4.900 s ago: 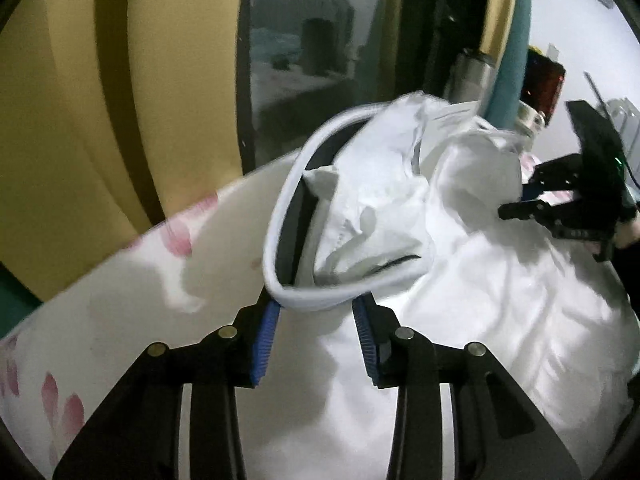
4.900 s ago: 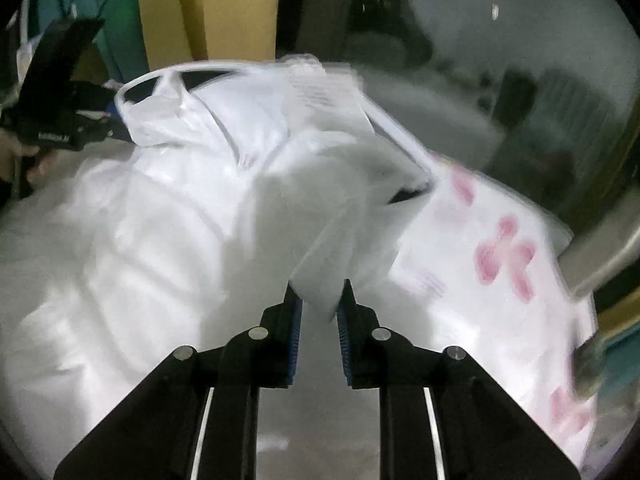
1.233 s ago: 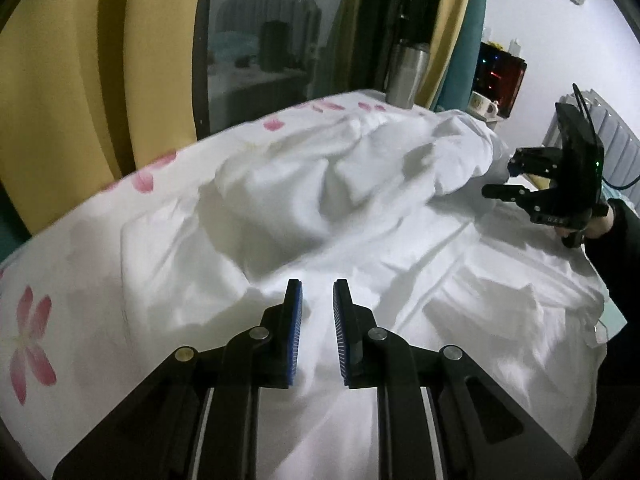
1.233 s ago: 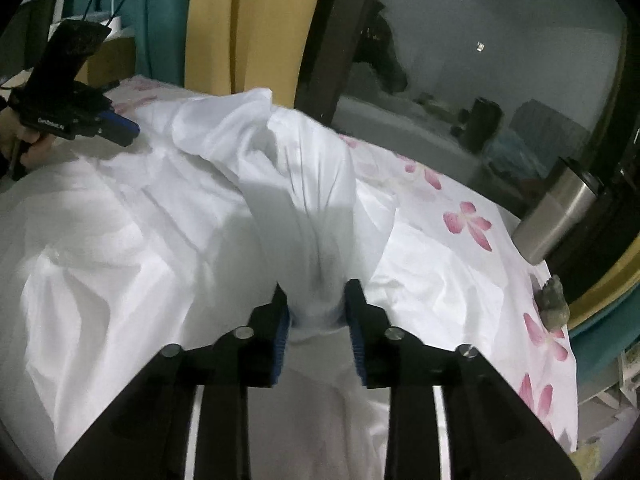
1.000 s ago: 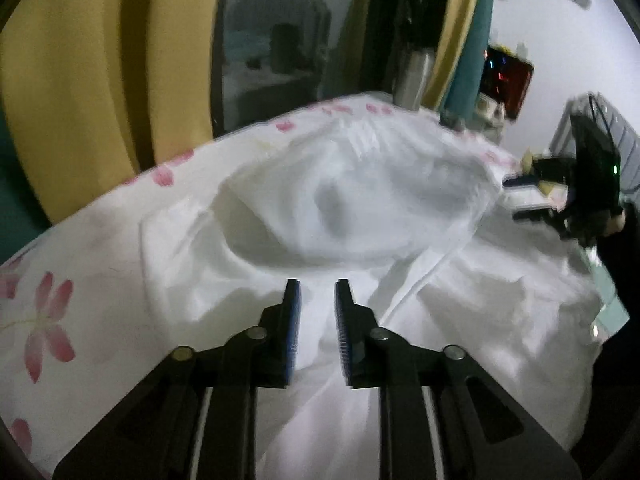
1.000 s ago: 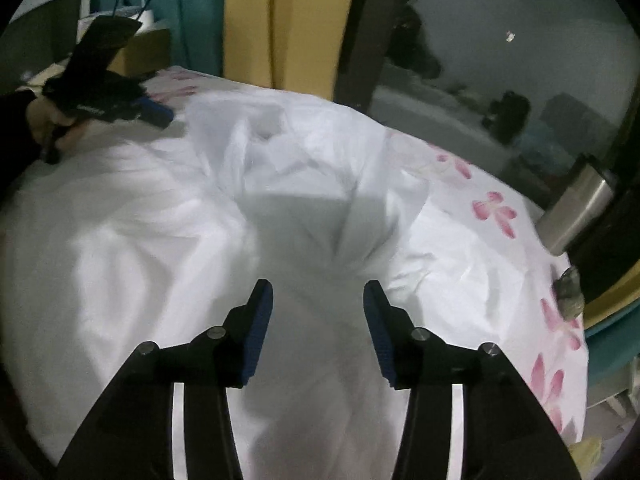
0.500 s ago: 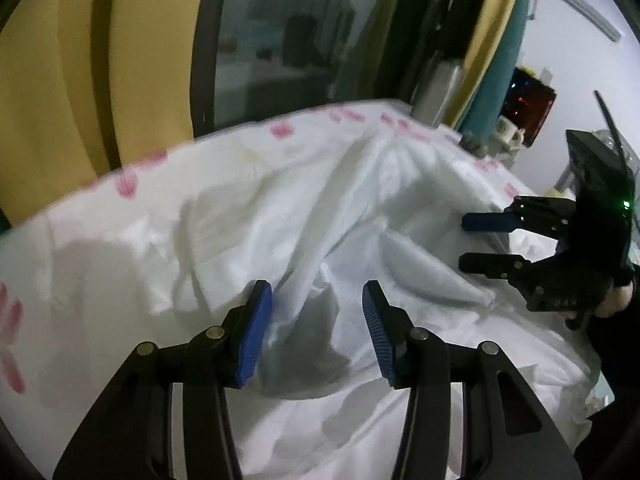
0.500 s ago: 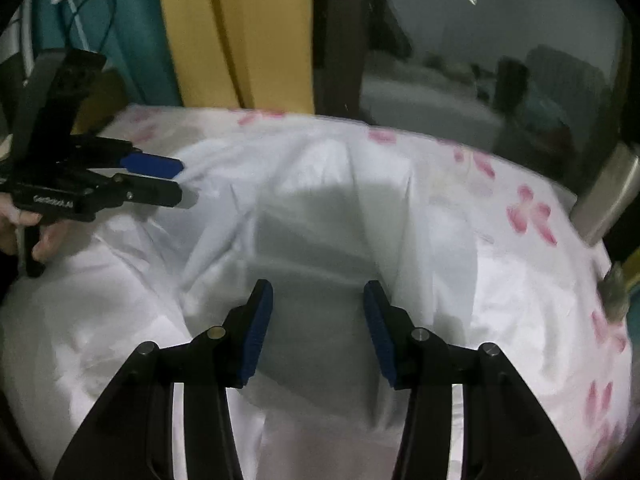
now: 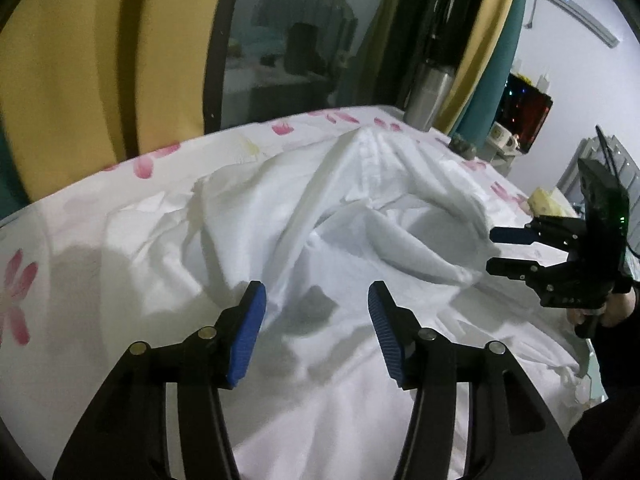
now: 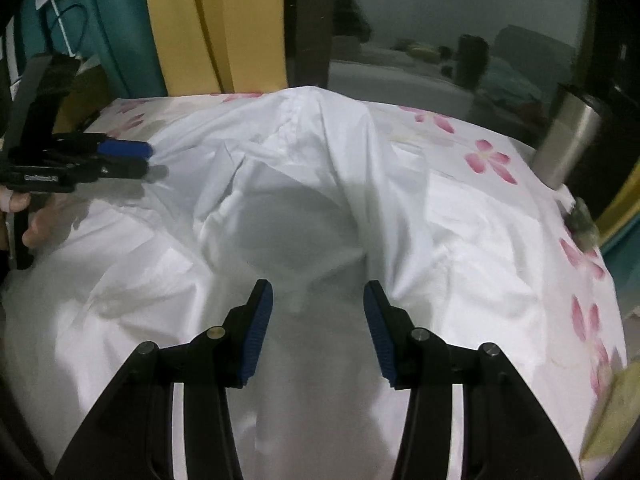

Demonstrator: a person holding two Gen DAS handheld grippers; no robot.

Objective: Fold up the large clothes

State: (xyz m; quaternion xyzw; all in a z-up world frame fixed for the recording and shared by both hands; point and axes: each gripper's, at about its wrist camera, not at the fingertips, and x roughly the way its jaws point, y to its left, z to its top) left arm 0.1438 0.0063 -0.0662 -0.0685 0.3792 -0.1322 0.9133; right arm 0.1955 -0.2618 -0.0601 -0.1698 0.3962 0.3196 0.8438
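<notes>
A large white garment (image 9: 360, 220) lies crumpled in ridges on a bed with a pink-flower sheet (image 9: 144, 164). My left gripper (image 9: 316, 296) hovers just over the cloth; its jaws are opening and nothing is pinched between the blue pads. In the right wrist view the same garment (image 10: 304, 168) bulges in a hump ahead of my right gripper (image 10: 318, 292), which stands open above the cloth with nothing held. Each gripper shows in the other's view: the right gripper (image 9: 496, 252) at the right edge, the left gripper (image 10: 146, 158) at the left, gripped by a hand (image 10: 36, 228).
A steel tumbler (image 9: 430, 96) stands at the far edge of the bed by a dark window (image 9: 288, 52) and yellow curtains (image 9: 100, 60). A shelf with a mug (image 9: 502, 134) and a red-lit box sits at the back right. A radiator is at the far right.
Both grippers have let go of the garment and opened. The cloth, lifted earlier, has dropped into a crumpled heap, and both grippers have moved closer over it.
</notes>
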